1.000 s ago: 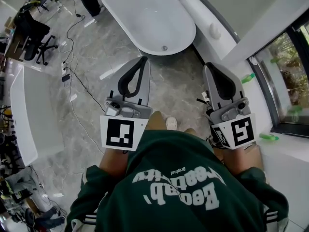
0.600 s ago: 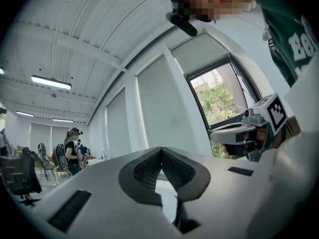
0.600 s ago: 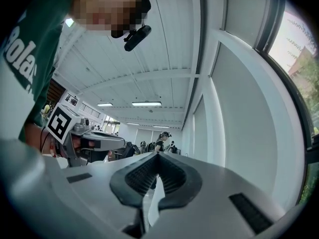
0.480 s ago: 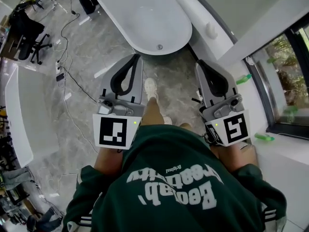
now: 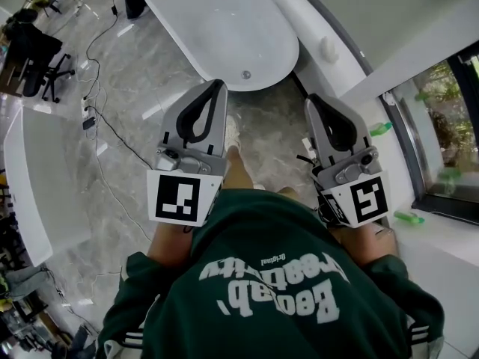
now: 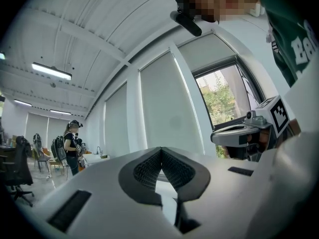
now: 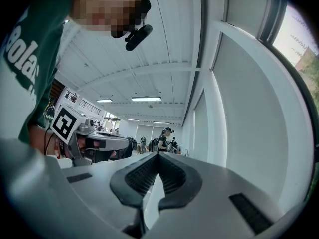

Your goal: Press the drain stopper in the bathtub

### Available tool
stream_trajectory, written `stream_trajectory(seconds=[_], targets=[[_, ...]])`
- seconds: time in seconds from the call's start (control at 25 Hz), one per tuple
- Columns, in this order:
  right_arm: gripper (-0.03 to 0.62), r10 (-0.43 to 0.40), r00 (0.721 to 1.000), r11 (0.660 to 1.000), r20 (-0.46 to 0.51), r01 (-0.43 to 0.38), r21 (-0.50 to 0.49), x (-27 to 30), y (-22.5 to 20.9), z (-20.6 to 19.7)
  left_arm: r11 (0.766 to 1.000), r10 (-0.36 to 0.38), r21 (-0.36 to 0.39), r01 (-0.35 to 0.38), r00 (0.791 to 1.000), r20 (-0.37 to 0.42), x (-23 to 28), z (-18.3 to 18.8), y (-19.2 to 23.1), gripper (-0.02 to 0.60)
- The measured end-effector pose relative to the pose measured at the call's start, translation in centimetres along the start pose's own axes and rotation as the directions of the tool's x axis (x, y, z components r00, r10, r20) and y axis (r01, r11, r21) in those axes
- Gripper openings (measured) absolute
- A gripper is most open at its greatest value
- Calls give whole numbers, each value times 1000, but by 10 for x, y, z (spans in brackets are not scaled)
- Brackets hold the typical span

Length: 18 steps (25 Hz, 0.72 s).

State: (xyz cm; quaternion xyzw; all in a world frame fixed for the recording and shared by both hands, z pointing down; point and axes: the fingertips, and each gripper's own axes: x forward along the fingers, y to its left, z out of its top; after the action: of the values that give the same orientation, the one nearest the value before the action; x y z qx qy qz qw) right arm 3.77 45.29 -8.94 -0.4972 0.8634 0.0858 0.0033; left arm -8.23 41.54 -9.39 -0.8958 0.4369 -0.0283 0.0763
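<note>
In the head view a white oval bathtub [image 5: 224,28] stands on the grey marble floor ahead. Its small round metal drain stopper [image 5: 245,74] sits at the near end of the tub floor. My left gripper [image 5: 218,85] is held level with its tips just short of the tub's near rim, shut and holding nothing. My right gripper [image 5: 313,99] is held to the right of the tub, also shut and empty. In the left gripper view the jaws of the left gripper [image 6: 160,151] meet at the tip. In the right gripper view the right gripper [image 7: 158,156] likewise shows its tips touching.
A white ledge [image 5: 314,28] with a small white object runs along the tub's right side. Green bottles [image 5: 380,129] lie by the window at the right. Black cables [image 5: 112,133] trail over the floor at the left, near an office chair [image 5: 34,47] and a white counter [image 5: 30,178].
The person has stepped towards the tub. Both grippers have moved forward, and the left tips now lie close to the tub's near rim. One shoe now shows between the grippers.
</note>
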Motion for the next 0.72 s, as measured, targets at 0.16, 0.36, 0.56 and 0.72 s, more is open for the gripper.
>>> stream_trajectory(seconds=[0.16, 0.36, 0.56, 0.72], targets=[[14, -39, 999, 999, -13, 39, 11, 30, -18, -17, 1000, -16, 0, 16, 1000, -19, 29, -18, 24, 9], [14, -48, 999, 999, -26, 48, 0, 82, -37, -37, 1000, -21, -5, 21, 999, -24, 67, -34, 68, 9], [14, -63, 997, 998, -51, 64, 12, 135, -61, -47, 1000, -24, -12, 23, 998, -52, 112, -47, 114, 9], [14, -84, 994, 996, -74, 85, 17, 158, -83, -59, 999, -47, -9, 46, 996, -81, 146, -62, 130, 9]])
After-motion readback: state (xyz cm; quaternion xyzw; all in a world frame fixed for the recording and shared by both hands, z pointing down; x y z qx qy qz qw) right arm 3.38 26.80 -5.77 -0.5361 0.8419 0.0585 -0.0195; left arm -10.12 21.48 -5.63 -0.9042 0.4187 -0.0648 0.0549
